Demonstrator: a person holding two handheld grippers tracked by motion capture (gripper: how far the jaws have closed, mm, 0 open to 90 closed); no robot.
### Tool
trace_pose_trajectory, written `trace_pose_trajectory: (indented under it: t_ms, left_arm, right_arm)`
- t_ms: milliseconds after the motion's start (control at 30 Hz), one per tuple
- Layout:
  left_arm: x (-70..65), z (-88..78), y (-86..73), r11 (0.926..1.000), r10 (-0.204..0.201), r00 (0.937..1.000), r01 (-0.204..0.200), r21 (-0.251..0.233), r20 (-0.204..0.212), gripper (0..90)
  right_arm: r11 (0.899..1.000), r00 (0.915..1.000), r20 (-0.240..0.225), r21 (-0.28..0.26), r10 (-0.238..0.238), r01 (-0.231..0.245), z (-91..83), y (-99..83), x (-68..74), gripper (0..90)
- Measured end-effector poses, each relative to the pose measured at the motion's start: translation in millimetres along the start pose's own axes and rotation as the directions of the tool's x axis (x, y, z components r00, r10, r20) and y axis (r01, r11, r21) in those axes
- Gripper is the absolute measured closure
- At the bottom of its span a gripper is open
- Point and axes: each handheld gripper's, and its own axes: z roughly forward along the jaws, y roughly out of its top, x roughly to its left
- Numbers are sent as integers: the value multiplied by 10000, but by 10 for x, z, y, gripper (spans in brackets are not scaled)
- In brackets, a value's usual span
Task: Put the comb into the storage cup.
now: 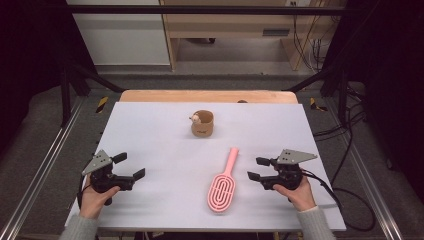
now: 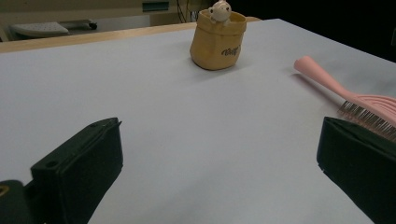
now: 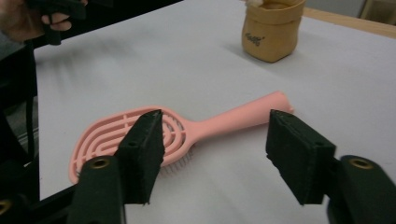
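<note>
Right gripper (image 1: 256, 168) sat just right of pink hairbrush (image 1: 223, 184), jaws part-open, empty; brush handle pointed toward far cup; left gripper (image 1: 131, 166) farther off, open.

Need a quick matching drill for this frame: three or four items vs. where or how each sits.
Items:
1. brush
2. pot
3. left tool
4. right tool

States:
A. upright, far middle of table
B. open, right of the brush
C. flat, bristles down
D. open, near left edge

Pairs: 1-C, 2-A, 3-D, 4-B
</note>
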Motion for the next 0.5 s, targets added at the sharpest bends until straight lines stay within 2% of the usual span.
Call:
trace_pose_trajectory:
  t_ms: [167, 267, 300, 333, 400, 433, 500]
  left_arm:
    - [-1, 0, 0, 10000, 7, 10000, -7, 3, -10, 2]
    - [-4, 6, -3, 10000, -13, 10000, 13, 10, -18, 3]
    - [-4, 6, -3, 10000, -13, 10000, 13, 10, -18, 3]
    - [-5, 7, -4, 10000, -19, 10000, 19, 14, -16, 3]
    - [-6, 8, -3, 10000, -12, 10000, 12, 4, -9, 3]
    - [-7, 6, -2, 10000, 0, 10000, 0, 0, -11, 3]
    - [-7, 6, -2, 10000, -1, 10000, 1, -2, -12, 3]
  right_arm:
    - [9990, 9990, -350, 346, -284, 296, 70, 3, 61, 474]
    - [9967, 9970, -597, 624, -489, 526, 117, 11, 114, 577]
    - [9967, 9970, -597, 624, -489, 526, 117, 11, 114, 577]
    - [9946, 9954, -717, 773, -641, 697, 145, 13, 145, 629]
    - [9942, 9950, -762, 810, -646, 708, 154, 12, 154, 653]
    - [9926, 9938, -867, 932, -701, 782, 175, 5, 174, 721]
    - [9918, 9933, -916, 995, -707, 797, 182, 2, 182, 741]
